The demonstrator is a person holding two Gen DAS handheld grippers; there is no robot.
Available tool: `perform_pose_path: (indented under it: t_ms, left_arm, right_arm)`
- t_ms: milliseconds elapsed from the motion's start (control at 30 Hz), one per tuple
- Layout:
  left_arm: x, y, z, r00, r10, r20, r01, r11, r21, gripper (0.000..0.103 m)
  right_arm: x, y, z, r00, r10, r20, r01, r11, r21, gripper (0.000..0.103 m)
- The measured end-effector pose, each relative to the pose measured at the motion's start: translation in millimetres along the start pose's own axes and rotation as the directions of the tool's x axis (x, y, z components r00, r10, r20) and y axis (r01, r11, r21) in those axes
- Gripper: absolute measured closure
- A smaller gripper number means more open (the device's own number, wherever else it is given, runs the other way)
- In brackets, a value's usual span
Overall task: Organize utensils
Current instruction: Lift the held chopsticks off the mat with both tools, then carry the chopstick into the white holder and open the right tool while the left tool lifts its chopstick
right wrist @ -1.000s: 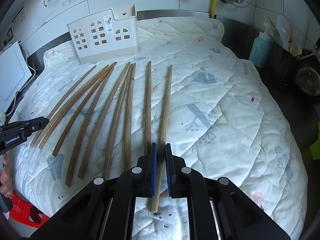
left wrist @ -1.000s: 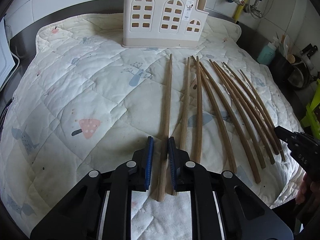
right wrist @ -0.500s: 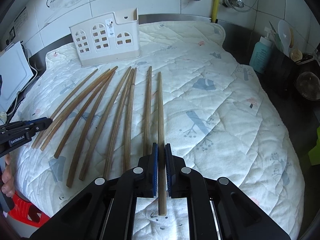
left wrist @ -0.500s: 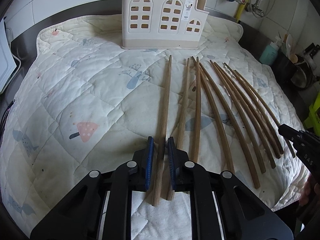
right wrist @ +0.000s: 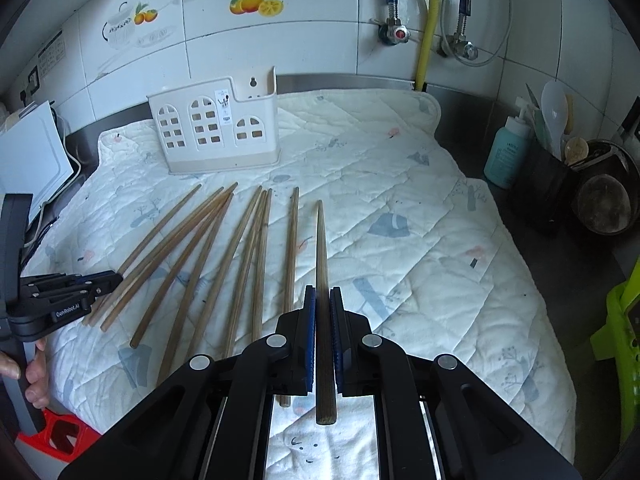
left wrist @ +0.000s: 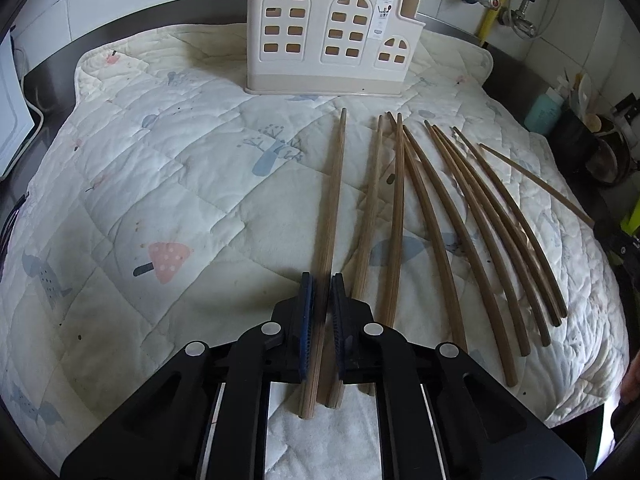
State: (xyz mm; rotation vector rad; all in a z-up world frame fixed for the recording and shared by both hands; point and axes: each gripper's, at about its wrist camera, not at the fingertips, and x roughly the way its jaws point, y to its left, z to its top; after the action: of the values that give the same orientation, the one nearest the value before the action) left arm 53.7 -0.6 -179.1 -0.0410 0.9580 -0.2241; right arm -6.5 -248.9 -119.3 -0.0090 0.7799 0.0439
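Chopsticks (left wrist: pixel 436 236) lie fanned between both tongs. The left gripper (left wrist: pixel 322 292) pinches the leftmost chopstick (left wrist: pixel 334 208); the right gripper (right wrist: pixel 322 304) pinches a raised chopstick (right wrist: pixel 322 280).

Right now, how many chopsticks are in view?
9. The leftmost chopstick is clamped in the left gripper. The raised chopstick is in the right gripper. The seven loose chopsticks lie between them on the quilt. Some overlap, so one may be hidden.

Bare quilt (left wrist: pixel 168 184) left of chopsticks (left wrist: pixel 436 236) — holder (left wrist: pixel 328 36) blocks the back
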Motion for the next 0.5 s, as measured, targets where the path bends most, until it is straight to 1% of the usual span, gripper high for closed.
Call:
perform_pose_path:
  t_ms: [67, 167, 500]
  left_arm:
    - [-1, 0, 1, 1.0, -0.002, 0.003, 0.002, 1.0, 0.001, 0.096]
    - [-5, 4, 4, 1.0, -0.021, 0.008, 0.021, 1.0, -0.023, 0.097]
    - [-40, 3, 24, 0.994, -0.031, 0.109, 0.031, 0.999, -0.006, 0.098]
  right_arm:
    - [-5, 1, 6, 1.0, 0.0, 0.02, 0.0, 1.0, -0.004, 0.096]
    - [-13, 1, 17, 0.999, -0.002, 0.048, 0.003, 1.0, -0.011, 0.096]
    - [-36, 6, 61, 0.989, 0.012, 0.147, -0.001, 0.997, -0.077, 0.096]
